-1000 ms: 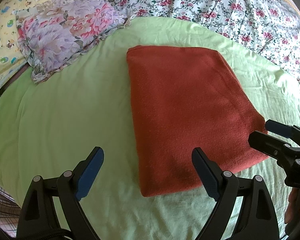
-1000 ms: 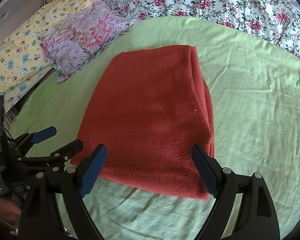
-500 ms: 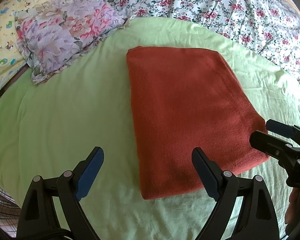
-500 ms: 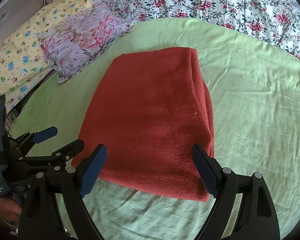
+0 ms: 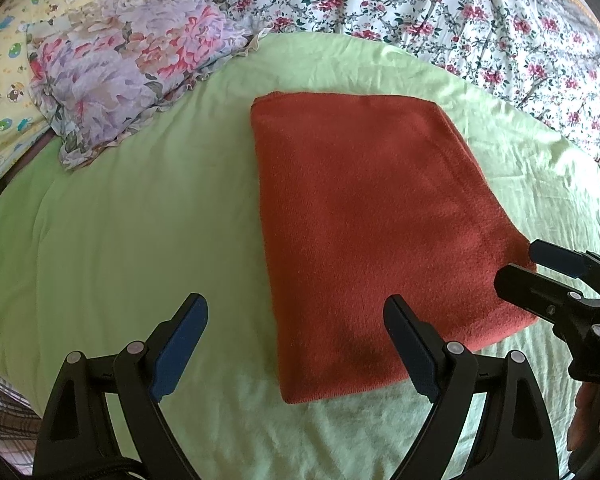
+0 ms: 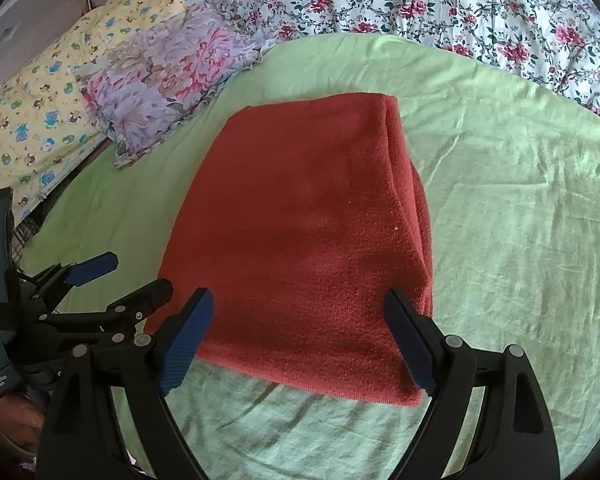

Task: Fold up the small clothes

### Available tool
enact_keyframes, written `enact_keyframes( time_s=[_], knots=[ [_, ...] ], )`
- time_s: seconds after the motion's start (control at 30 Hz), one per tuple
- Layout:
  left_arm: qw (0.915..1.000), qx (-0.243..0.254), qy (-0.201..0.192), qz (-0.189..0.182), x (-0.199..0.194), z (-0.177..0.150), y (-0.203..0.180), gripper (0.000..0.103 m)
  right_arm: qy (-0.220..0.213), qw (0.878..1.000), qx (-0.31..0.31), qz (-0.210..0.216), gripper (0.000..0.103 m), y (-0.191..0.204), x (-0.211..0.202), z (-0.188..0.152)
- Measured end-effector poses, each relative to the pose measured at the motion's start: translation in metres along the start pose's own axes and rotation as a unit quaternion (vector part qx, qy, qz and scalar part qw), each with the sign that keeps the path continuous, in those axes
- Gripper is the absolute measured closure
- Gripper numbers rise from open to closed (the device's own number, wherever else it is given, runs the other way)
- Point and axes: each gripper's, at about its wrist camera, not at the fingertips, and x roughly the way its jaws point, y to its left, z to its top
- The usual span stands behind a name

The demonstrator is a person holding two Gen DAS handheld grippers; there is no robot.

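Both claws, left [image 5: 296, 344] and right [image 6: 300, 336], spread and empty; red cloth [image 5: 372, 224] folded flat. Pinch near corners together, fold evenly toward far edge.

2 black grippers [image 5: 296, 344] [image 6: 298, 338], blue-padded jaws, silver screws, white lettering on body.

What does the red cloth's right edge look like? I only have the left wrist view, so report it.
Observer: The red cloth shows stacked layers along its right edge, so it is folded over.
Operator: Report the right gripper's jaws.
Observer: The right gripper is open, with its fingertips over the cloth's near edge, and holds nothing.
Operator: Tell me what holds the left gripper.
Observer: A hand shows below the body of the left gripper.
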Motion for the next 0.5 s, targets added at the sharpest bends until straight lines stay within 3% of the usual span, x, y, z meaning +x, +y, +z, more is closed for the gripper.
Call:
enact_keyframes(
  time_s=[0.5],
  knots=[
    [1.0,-0.001,0.001,0.007,0.0026,0.0038,0.0011,0.013,-0.006,1.0,0.007,0.0,0.016,0.001,0.0004,0.0021]
  ],
)
